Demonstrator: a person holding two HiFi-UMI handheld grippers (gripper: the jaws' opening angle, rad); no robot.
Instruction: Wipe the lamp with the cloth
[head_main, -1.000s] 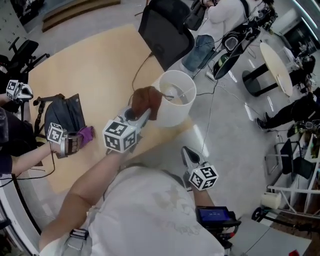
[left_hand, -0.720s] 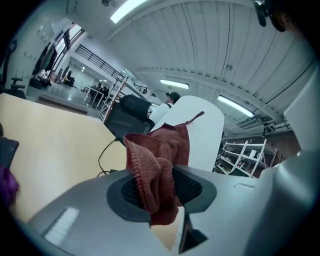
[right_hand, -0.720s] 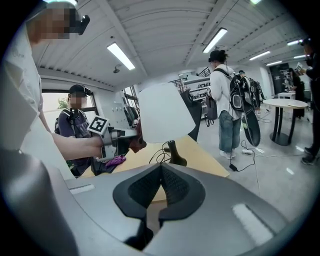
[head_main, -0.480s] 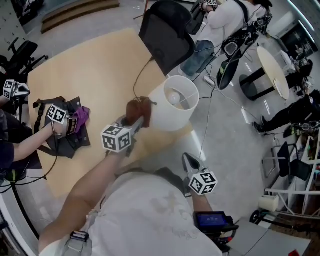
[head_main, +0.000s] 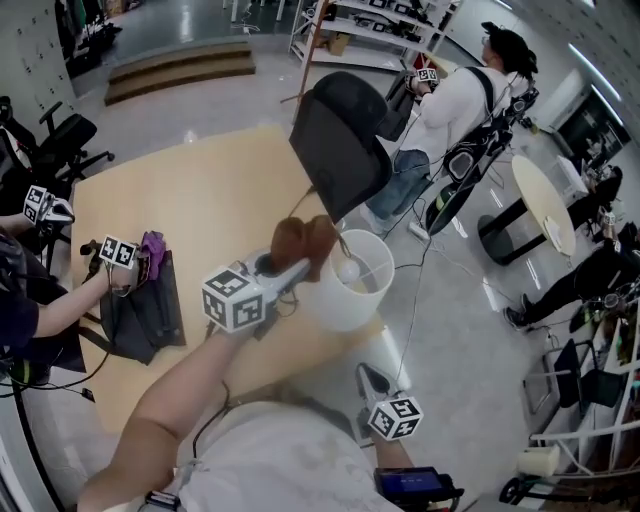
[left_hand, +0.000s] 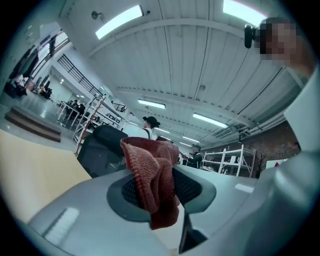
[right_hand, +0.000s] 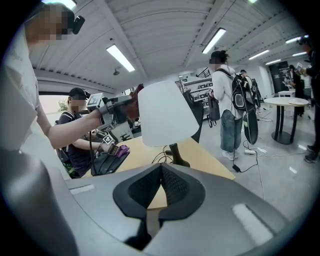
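Head view: a tan table carries the white lamp, with its bulb visible inside the open top. A black chair stands just behind it. A dark bag, a purple rag at its upper edge, lies well to the left. The left gripper holds the brown-red cloth at the lamp's upper rim. Left gripper view: the jaws are clamped on the cloth. Right gripper view: the right gripper, jaws together and empty, faces the lamp across the table's corner.

Lamp base hidden from above; cloth perhaps touching it.
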